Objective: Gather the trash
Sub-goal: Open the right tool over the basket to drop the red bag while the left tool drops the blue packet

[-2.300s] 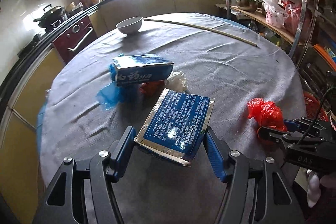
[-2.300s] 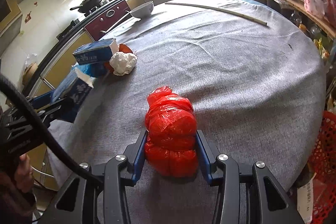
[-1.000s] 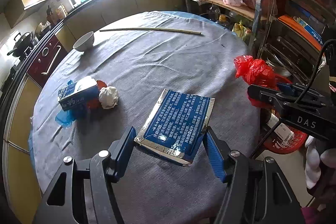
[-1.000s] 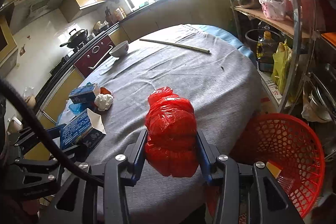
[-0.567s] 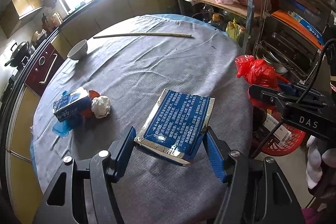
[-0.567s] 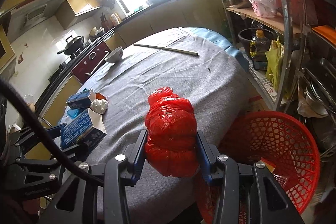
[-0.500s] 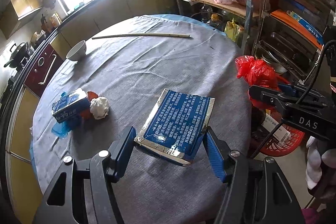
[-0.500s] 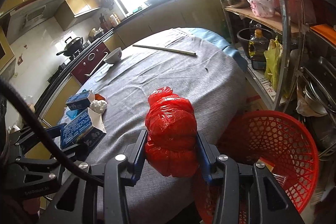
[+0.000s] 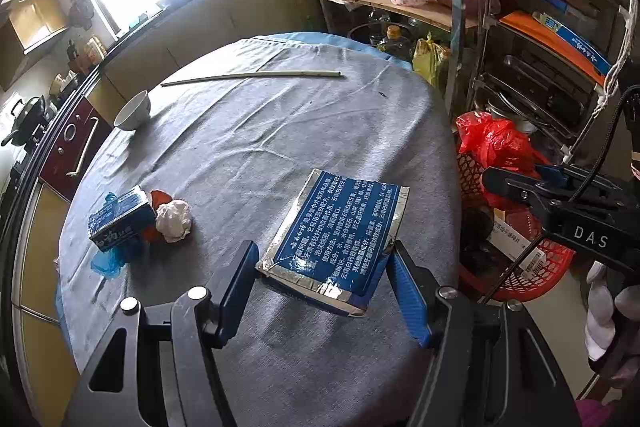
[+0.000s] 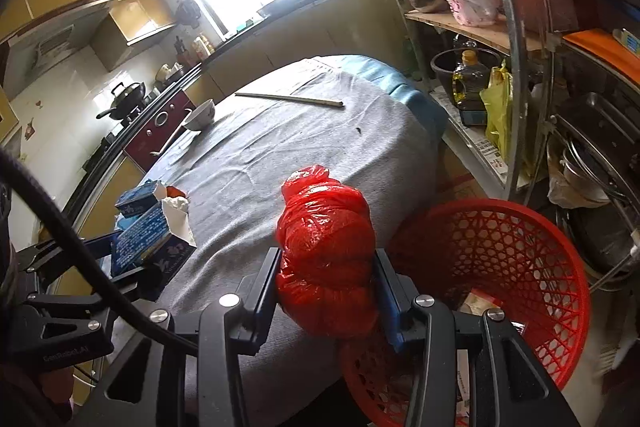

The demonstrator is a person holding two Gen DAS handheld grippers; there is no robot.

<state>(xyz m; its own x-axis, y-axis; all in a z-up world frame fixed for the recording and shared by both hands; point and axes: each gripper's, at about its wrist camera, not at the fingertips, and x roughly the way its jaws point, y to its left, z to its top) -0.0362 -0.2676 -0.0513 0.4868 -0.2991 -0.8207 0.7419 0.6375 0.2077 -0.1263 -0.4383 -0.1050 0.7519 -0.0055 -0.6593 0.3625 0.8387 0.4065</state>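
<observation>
Grey-clothed table [image 9: 248,147] carries a bowl [image 9: 133,110], stick [image 9: 252,76] and litter pile [image 9: 140,223], while the left gripper [image 9: 322,281] clamps a blue carton [image 9: 340,233] above it and the right gripper [image 10: 326,297] squeezes a red bag [image 10: 326,263] beside the red basket [image 10: 520,259].

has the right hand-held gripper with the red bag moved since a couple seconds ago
Yes. The right hand-held gripper, shut on the red bag, has swung off the table toward its right edge; the red basket beside the table now sits just under it.
</observation>
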